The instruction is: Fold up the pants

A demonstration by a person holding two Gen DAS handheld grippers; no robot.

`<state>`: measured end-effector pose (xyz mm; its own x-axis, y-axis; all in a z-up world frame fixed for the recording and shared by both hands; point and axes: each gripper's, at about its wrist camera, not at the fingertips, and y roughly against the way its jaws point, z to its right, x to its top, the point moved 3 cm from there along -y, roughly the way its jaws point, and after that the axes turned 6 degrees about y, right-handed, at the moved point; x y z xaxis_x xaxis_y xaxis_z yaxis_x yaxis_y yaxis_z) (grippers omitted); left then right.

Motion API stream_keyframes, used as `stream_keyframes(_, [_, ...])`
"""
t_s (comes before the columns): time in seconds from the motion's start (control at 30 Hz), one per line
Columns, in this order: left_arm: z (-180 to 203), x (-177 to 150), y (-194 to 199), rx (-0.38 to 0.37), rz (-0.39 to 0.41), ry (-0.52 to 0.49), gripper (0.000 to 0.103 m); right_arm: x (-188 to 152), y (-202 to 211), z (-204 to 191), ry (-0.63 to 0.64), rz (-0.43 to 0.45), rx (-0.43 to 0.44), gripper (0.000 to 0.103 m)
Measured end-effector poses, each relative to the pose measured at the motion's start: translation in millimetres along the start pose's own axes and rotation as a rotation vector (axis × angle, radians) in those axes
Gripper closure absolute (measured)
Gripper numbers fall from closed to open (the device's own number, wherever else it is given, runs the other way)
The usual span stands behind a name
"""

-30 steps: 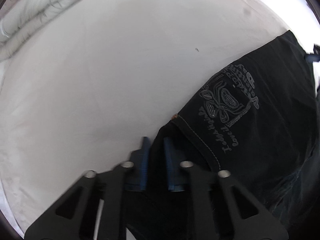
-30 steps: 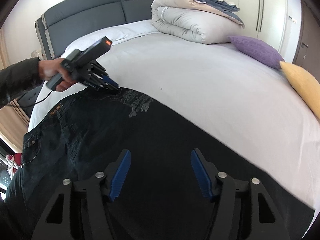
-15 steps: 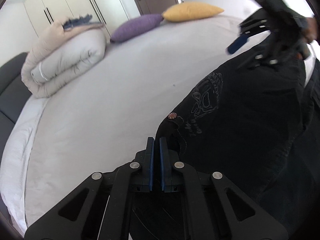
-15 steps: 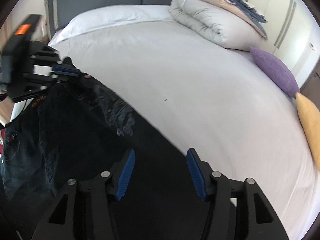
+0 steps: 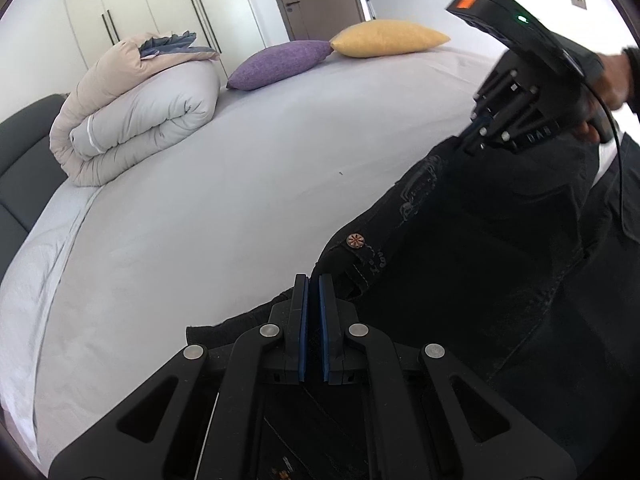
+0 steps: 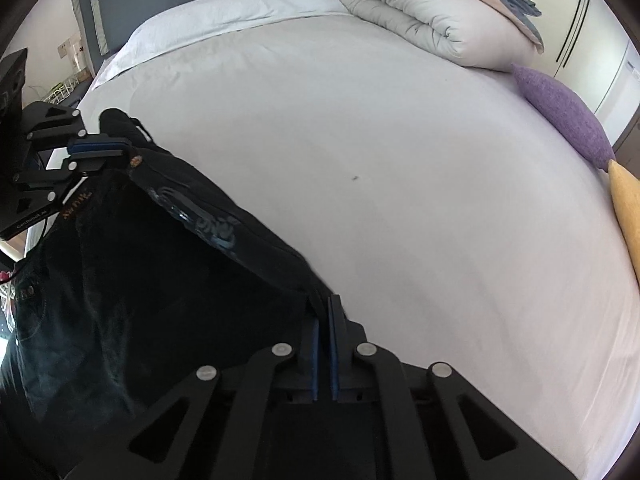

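Left gripper: low centre of the left wrist view; its jaws are drawn together on the dark waistband edge of the pants, with only a thin fold of cloth between the blue pads.
Right gripper: low centre of the right wrist view; its jaws have just been closing and now pinch the edge of the pants at their tips, cloth between the pads.
Pants: black denim, filling the lower right of the left wrist view and the lower left of the right wrist view; the gripped edge runs taut from one gripper to the other, raised off the bed, with the rest hanging below it.
Button: copper-coloured, on the waistband just beyond the left gripper's jaws.
Print: pale graphic along the lifted edge, between the two grippers.
Hand: upper right of the left wrist view, wrapped round the right gripper's handle.
Bed: white sheet, spreading beyond the pants.
Duvet: rolled, upper left, far side of the bed.
Purple pillow: beside the duvet.
Yellow pillow: touching the purple one.
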<state>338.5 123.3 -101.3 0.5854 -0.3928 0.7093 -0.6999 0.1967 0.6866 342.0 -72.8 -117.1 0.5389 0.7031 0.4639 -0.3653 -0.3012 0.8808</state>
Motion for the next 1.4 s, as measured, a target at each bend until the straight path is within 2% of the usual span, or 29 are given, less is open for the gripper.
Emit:
stream_keyframes(0.13, [1.1,-8.9,15.0,-0.010,0.001,0.025,0.099,0.4,12.1,-34.2,-0.023,0.046,0.004,0.098])
stream_keyframes(0.23, [6.0,-19.6,30.7,-0.021,-0.001,0.039,0.099,-3.9,18.9,-66.1,-0.032,0.089,0.051,0.098])
stream_keyframes(0.4, [18.1,-48.4,58.6,-0.019,-0.011,0.016,0.099,-27.0,33.1,-111.6,0.032,0.095,0.013,0.098])
stream_keyframes(0.43, [21.4,-55.5,66.3,-0.015,-0.012,0.001,0.099,-33.1,40.0,-121.8,0.065,0.096,-0.019,0.098])
stream_keyframes(0.57, [37.8,-88.8,89.4,0.002,-0.025,-0.053,0.099,-61.0,55.6,-179.3,0.338,0.044,-0.204,0.099])
stream_keyframes(0.67, [57.9,-119.2,108.4,-0.023,-0.044,-0.110,0.099,-99.2,52.0,-239.4,0.666,-0.032,-0.393,0.099])
stream_keyframes(0.77, [83.6,-151.5,127.4,-0.012,-0.064,-0.200,0.099,-124.6,53.7,-276.0,0.819,-0.063,-0.460,0.099])
stream_keyframes(0.93, [100.8,-191.7,162.2,-0.054,-0.083,-0.222,0.099,-145.6,77.1,-318.1,0.846,-0.043,-0.453,0.099])
stream_keyframes(1.13, [127.7,-234.9,186.3,-0.059,-0.122,-0.295,0.099,-180.2,81.7,-358.3,0.897,-0.062,-0.428,0.099])
stream_keyframes(1.4, [143.1,-262.2,216.5,-0.095,-0.137,-0.322,0.099,-191.6,91.4,-372.5,0.884,-0.063,-0.428,0.099])
